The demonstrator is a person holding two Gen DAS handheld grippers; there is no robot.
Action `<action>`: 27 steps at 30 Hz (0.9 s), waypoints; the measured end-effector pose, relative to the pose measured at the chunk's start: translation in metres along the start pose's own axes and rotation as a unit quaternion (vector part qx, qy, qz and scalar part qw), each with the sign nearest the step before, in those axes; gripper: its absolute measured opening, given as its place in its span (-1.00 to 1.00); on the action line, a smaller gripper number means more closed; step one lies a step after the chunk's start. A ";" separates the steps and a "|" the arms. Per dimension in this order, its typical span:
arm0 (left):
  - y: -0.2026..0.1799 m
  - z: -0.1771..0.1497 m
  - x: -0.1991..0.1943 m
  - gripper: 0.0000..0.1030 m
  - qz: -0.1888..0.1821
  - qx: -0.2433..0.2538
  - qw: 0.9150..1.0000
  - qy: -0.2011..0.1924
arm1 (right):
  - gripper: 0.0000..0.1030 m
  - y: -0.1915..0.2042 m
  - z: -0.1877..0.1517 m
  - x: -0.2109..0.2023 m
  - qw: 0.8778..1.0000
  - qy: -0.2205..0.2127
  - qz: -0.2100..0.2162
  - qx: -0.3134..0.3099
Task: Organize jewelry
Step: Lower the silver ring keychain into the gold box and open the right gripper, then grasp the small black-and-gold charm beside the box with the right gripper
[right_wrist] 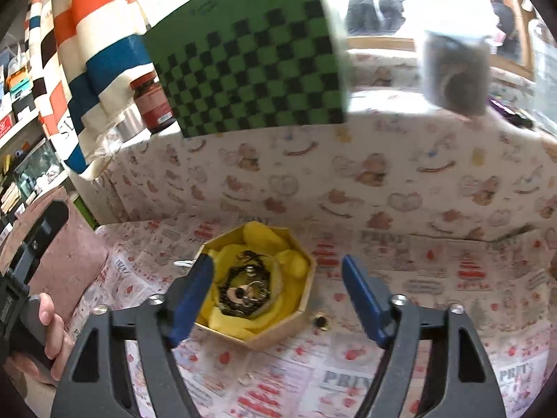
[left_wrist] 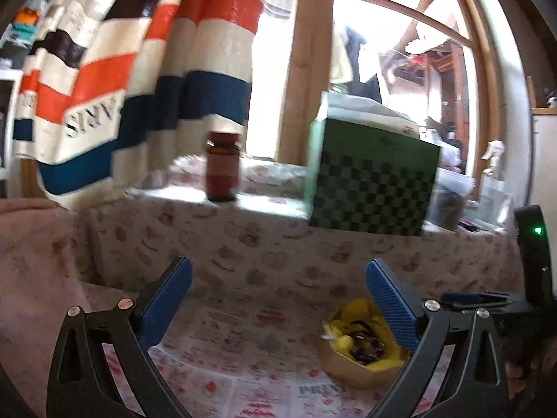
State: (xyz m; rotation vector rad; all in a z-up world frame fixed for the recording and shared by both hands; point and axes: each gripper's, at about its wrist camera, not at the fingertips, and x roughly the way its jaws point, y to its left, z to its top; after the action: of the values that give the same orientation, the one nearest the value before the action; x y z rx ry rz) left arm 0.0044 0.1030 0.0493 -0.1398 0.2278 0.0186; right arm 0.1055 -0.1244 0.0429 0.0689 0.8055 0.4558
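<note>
An octagonal cardboard jewelry box (right_wrist: pixel 278 334) lined with yellow cloth holds a tangle of dark chains and rings (right_wrist: pixel 245 287). It also shows in the left wrist view (left_wrist: pixel 351 369), low and right. A small dark ring (right_wrist: pixel 321 321) lies on the printed cloth just right of the box. My right gripper (right_wrist: pixel 276 278) is open and empty, hovering above the box, its left finger (right_wrist: pixel 189 296) over the box's left rim. My left gripper (left_wrist: pixel 276 289) is open and empty, held above the cloth left of the box.
A green checkered box (left_wrist: pixel 372 181) and a brown jar (left_wrist: pixel 222 167) stand on the raised ledge behind. A striped cloth (left_wrist: pixel 139 69) hangs at the left. A clear container (right_wrist: pixel 456 73) sits on the ledge at the right. A small pale item (right_wrist: pixel 245 379) lies near the front.
</note>
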 end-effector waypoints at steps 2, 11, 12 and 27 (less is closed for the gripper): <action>-0.005 -0.002 -0.001 0.95 -0.019 0.007 1.000 0.005 | 0.70 -0.010 -0.002 -0.009 1.000 -0.012 -0.015 0.007; -0.023 -0.019 0.021 0.99 -0.004 0.010 0.998 0.067 | 0.70 -0.047 -0.009 -0.005 0.997 0.043 -0.068 0.008; -0.022 -0.021 0.026 0.99 -0.007 0.008 0.997 0.079 | 0.70 -0.048 -0.009 -0.002 0.996 0.061 -0.058 0.000; -0.015 -0.020 0.024 0.99 0.033 0.008 0.997 0.065 | -0.30 -0.008 -0.013 0.064 0.961 0.217 -0.050 -0.165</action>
State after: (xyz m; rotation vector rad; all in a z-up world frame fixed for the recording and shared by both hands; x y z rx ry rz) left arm 0.0235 0.0852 0.0266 -0.1185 0.3632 0.0730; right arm 0.1373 -0.1062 -0.0116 -0.3931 1.1453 0.5122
